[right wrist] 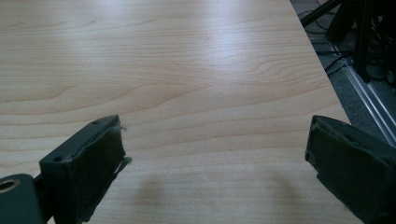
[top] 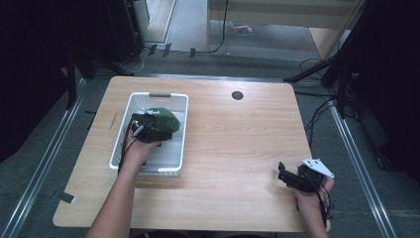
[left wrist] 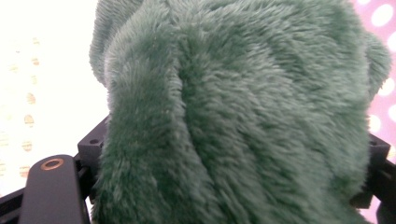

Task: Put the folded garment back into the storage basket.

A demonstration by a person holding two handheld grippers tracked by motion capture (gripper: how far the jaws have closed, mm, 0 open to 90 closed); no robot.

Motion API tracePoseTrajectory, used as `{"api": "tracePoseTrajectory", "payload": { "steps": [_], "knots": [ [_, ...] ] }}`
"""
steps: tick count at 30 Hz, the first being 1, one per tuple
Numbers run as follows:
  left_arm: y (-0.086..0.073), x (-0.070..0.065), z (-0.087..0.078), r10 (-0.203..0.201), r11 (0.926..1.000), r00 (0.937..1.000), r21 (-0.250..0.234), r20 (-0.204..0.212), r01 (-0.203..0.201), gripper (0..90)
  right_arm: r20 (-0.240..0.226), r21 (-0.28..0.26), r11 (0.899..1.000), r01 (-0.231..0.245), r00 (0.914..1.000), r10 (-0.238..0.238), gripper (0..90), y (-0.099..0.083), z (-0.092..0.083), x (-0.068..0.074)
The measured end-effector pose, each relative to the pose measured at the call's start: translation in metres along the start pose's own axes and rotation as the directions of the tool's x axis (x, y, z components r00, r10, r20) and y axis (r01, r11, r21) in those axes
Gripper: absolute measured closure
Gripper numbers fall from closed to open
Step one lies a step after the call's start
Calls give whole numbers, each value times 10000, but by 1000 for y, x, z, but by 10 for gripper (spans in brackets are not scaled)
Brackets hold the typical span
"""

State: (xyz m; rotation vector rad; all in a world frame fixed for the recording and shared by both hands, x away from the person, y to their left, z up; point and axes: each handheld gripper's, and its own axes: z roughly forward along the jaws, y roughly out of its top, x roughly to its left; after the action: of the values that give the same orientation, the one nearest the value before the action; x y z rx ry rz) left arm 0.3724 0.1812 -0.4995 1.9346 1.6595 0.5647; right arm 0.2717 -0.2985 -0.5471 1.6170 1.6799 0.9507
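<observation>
Wood table [top: 237, 144], white basket [top: 126, 129] at left. L gripper [top: 148, 130] inside it, green plush [top: 166, 121] between narrow jaws, grip unclear. R gripper [right wrist: 212, 163] wide, empty, well apart.

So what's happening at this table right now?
A person holds a gripper in each hand. The left gripper is down in the white basket with a green plush toy between its jaws; whether the pads press it can't be told. The right gripper rests open over the bare table near its right edge, holding nothing.
</observation>
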Motion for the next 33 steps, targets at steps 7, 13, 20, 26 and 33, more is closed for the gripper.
{"api": "tracePoseTrajectory", "payload": {
  "steps": [7, 13, 20, 26, 33],
  "knots": [
    [-1, -1, 2, 126, 9994, 9999, 329, -113, -122, 149, 4, 17, 10000, 2, 10000, -2, 49, 0, 0, 0],
    [0, 0, -1, 17, 9992, 9999, 389, -118, -13, 70, -3, 4, 10000, -5, 10000, 5, 50, 0, 0, 0],
    [3, 3, -10, -307, 9994, 9994, -175, 145, 309, 0, -4, 30, 10000, -56, 10000, 56, 49, 0, 0, 0],
    [3, 6, -26, -347, 9966, 9988, -737, 346, 372, 0, 1, 23, 10000, -81, 10000, 81, 49, 0, 0, 0],
    [3, 11, -48, -369, 9911, 9983, -1266, 446, 423, 0, 9, -21, 10000, -59, 10000, 59, 49, 0, 0, 0]
  ]
}}
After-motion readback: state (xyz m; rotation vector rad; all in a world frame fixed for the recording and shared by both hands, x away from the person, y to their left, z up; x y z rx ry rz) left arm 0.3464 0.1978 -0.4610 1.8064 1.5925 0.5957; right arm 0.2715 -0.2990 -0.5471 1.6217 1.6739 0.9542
